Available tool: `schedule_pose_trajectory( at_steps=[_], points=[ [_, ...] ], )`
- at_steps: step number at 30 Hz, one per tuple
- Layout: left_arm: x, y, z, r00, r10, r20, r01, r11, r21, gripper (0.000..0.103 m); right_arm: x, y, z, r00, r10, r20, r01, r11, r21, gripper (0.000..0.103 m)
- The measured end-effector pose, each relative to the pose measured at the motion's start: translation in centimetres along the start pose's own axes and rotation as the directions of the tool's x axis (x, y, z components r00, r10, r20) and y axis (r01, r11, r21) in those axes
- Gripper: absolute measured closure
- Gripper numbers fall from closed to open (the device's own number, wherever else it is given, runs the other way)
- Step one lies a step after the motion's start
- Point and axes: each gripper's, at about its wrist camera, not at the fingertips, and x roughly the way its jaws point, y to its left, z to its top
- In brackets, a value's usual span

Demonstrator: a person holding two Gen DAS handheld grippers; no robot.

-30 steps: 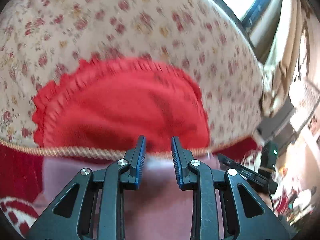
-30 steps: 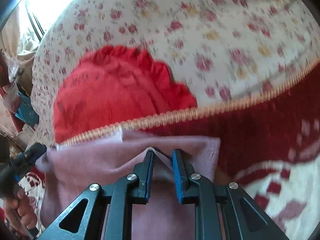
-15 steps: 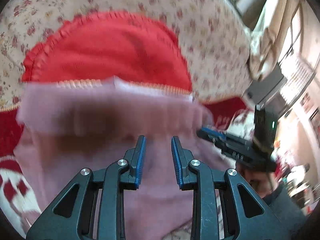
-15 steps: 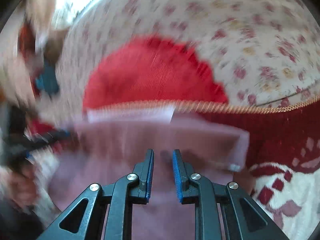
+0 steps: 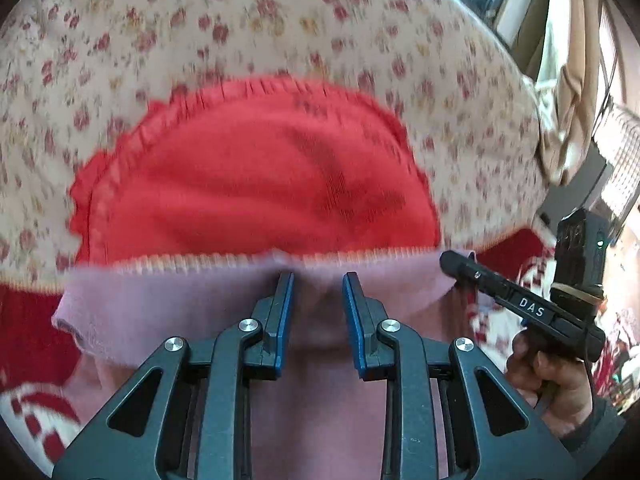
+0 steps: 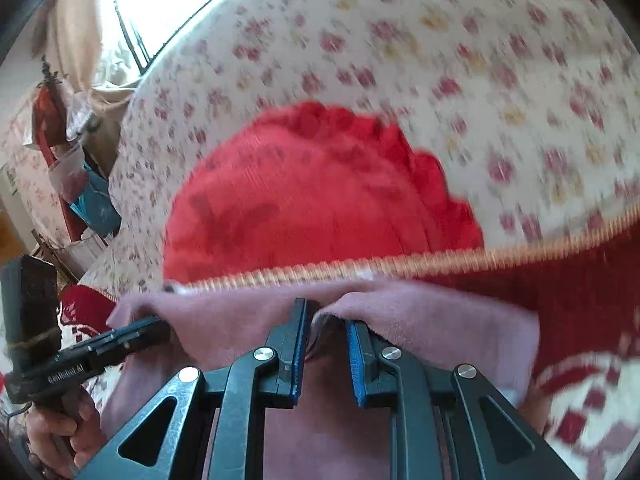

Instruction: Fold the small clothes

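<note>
I've got the pink garment [image 5: 208,312] by its top hem, w/ its lower part draped toward me at 6 o'clock, likely to carry a fold across. Left tongs [image 5: 318,280] look spread a little w/ cloth bunched between the tips, right tongs [image 6: 326,314] likewise w/ a hem fold tucked in the gap, but can't tell if either truly pinches. Red knit [image 5: 256,176] lies at 12 on the floral bedspread [image 5: 240,20]; blur hides the pink piece's shape and bottom.
</note>
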Motion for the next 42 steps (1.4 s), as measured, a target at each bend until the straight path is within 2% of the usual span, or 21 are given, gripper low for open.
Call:
schedule_pose_trajectory(
  at_steps=[2, 3, 6, 10, 12, 14, 16, 17, 19, 20, 22, 24, 25, 27, 29, 32, 34, 35, 38, 42],
  points=[
    [1.0, 1.3, 0.9, 1.0, 0.006, 0.006, -0.006, 1.0, -0.015, 0.079, 0.2, 0.0, 0.5, 1.0, -0.001, -0.001, 0.001, 1.0, 0.013, 0.086],
    [1.1, 1.8, 1.0, 1.0, 0.004, 0.011, -0.004, 1.0, -0.028, 0.079, 1.0, -0.4, 1.8, 1.0, -0.007, -0.011, 0.008, 0.998, 0.057, 0.086],
    [0.8, 3.5, 1.9, 0.999, 0.016, 0.038, -0.014, 0.998, -0.063, 0.079, 0.9, -0.8, 2.7, 1.0, -0.017, 0.016, 0.016, 0.997, 0.075, 0.086],
    [-1.4, 5.7, 2.5, 0.995, 0.026, 0.094, -0.012, 0.989, -0.146, 0.079, 1.1, -1.8, 4.1, 0.999, -0.044, 0.007, 0.043, 0.993, 0.109, 0.086],
    [-3.6, 6.6, 2.7, 0.988, 0.041, 0.151, -0.014, 0.984, -0.178, 0.079, 0.1, -2.1, 4.3, 0.998, -0.062, 0.026, 0.059, 0.993, 0.101, 0.086],
    [-4.7, 6.7, 2.6, 0.987, 0.003, 0.161, 0.032, 0.977, -0.213, 0.079, -0.9, -2.4, 4.4, 0.996, -0.077, 0.047, 0.072, 0.993, 0.096, 0.086],
    [-5.3, 5.4, 1.8, 0.986, -0.103, 0.129, 0.127, 0.973, -0.193, 0.079, -1.1, -2.9, 4.5, 0.995, -0.09, 0.04, 0.085, 0.991, 0.104, 0.086],
    [-5.2, 4.0, 1.2, 0.984, -0.151, 0.09, 0.163, 0.975, -0.153, 0.079, -1.0, -3.1, 4.4, 0.996, -0.089, 0.026, 0.086, 0.99, 0.111, 0.086],
    [-4.6, 0.1, -0.7, 0.979, -0.206, -0.009, 0.205, 0.978, -0.031, 0.079, -0.7, -3.5, 4.3, 0.996, -0.086, 0.014, 0.083, 0.988, 0.131, 0.086],
    [-4.3, -0.9, -1.2, 0.977, -0.209, -0.039, 0.209, 0.978, 0.003, 0.079, -0.4, -3.6, 4.2, 0.997, -0.08, 0.009, 0.078, 0.986, 0.146, 0.086],
    [-2.9, -2.9, -2.6, 0.981, -0.16, -0.112, 0.168, 0.984, 0.066, 0.079, -0.1, -3.6, 4.2, 0.997, -0.081, -0.001, 0.08, 0.984, 0.16, 0.086],
    [-1.3, -3.0, -3.6, 0.978, -0.115, -0.176, 0.126, 0.991, 0.051, 0.079, -0.2, -3.3, 4.2, 0.997, -0.083, 0.0, 0.082, 0.987, 0.138, 0.086],
    [-0.1, -2.5, -4.0, 0.973, -0.062, -0.224, 0.074, 0.996, 0.045, 0.079, -0.3, -3.1, 4.3, 0.996, -0.087, -0.001, 0.086, 0.988, 0.125, 0.086],
    [1.1, -1.2, -4.0, 0.969, -0.018, -0.248, 0.024, 0.999, 0.022, 0.08, -0.7, -2.9, 4.4, 0.996, -0.091, 0.006, 0.09, 0.991, 0.1, 0.086],
    [1.1, -0.2, -2.7, 0.978, -0.024, -0.208, 0.022, 1.0, -0.013, 0.08, -1.3, -2.9, 4.6, 0.996, -0.093, 0.013, 0.091, 0.992, 0.085, 0.086],
    [-1.0, 0.7, 0.2, 1.0, -0.004, -0.031, 0.004, 1.0, 0.002, 0.079, -2.8, -3.2, 4.6, 0.995, -0.097, 0.028, 0.095, 0.993, 0.076, 0.086],
    [-2.3, 2.4, 1.6, 0.999, 0.014, 0.051, -0.012, 0.999, -0.046, 0.078, -4.3, -3.5, 4.2, 0.995, -0.092, 0.049, 0.088, 0.993, 0.081, 0.086],
    [-2.4, 3.2, 1.6, 0.998, 0.013, 0.057, -0.009, 0.997, -0.076, 0.073, -5.1, -3.7, 3.8, 0.994, -0.097, 0.057, 0.092, 0.993, 0.08, 0.086],
    [-2.1, 5.0, 1.1, 0.999, 0.025, 0.035, -0.021, 0.992, -0.121, 0.073, -7.4, -4.4, 1.9, 0.99, -0.12, 0.07, 0.114, 0.989, 0.091, 0.086],
    [-3.4, 5.4, 0.0, 1.0, 0.007, 0.0, -0.007, 0.99, -0.144, 0.073, -9.0, -6.1, -1.7, 0.984, -0.179, 0.025, 0.172, 0.971, 0.165, 0.086]
  ],
)
